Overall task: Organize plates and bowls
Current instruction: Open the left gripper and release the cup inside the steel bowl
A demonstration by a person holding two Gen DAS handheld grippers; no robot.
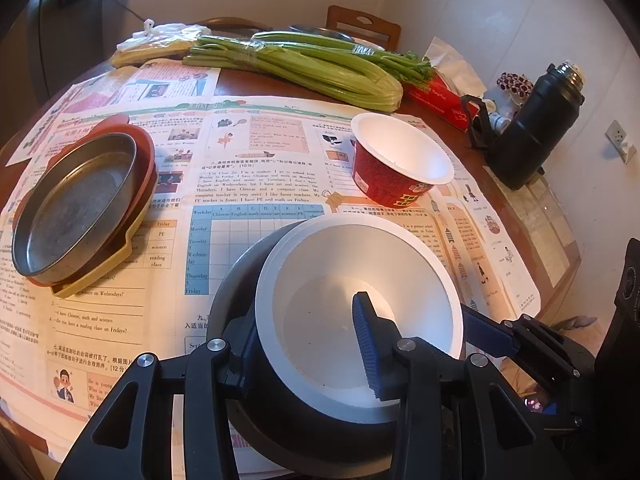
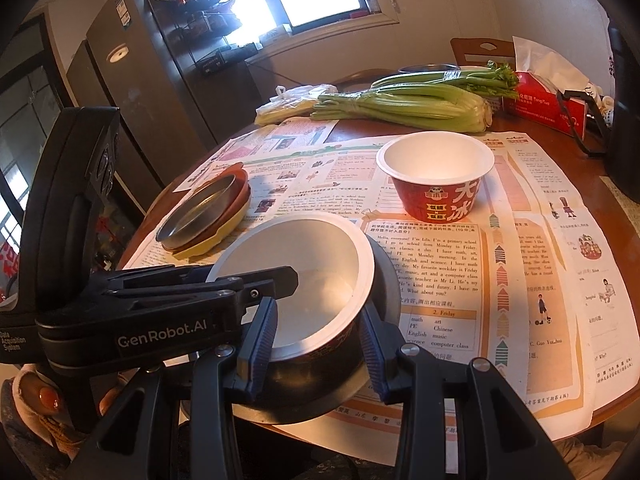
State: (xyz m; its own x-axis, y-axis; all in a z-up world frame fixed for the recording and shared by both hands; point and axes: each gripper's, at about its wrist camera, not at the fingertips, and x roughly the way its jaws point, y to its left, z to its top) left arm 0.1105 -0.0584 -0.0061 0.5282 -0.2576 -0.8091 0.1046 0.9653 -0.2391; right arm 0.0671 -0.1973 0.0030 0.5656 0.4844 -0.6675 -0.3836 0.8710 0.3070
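Note:
A red paper bowl with a white inside (image 1: 340,320) (image 2: 320,280) sits nested in a metal bowl (image 1: 228,304) (image 2: 384,276) near the table's front. My left gripper (image 1: 308,344) grips its rim: one finger is inside the bowl and one outside, also seen in the right wrist view (image 2: 280,280). My right gripper (image 2: 318,344) straddles the same bowl, its fingers (image 2: 262,336) close to the outer wall; contact is unclear. A second red paper bowl (image 1: 400,160) (image 2: 436,172) stands farther back. A metal plate (image 1: 76,204) (image 2: 200,212) lies stacked on brown and yellow plates at the left.
Newspaper sheets (image 1: 240,168) cover the round wooden table (image 2: 560,148). Celery (image 1: 304,64) (image 2: 404,104), a plastic bag (image 1: 160,40), a red tissue box (image 2: 552,100) and a black flask (image 1: 536,128) lie along the far side. A chair (image 1: 364,26) stands behind.

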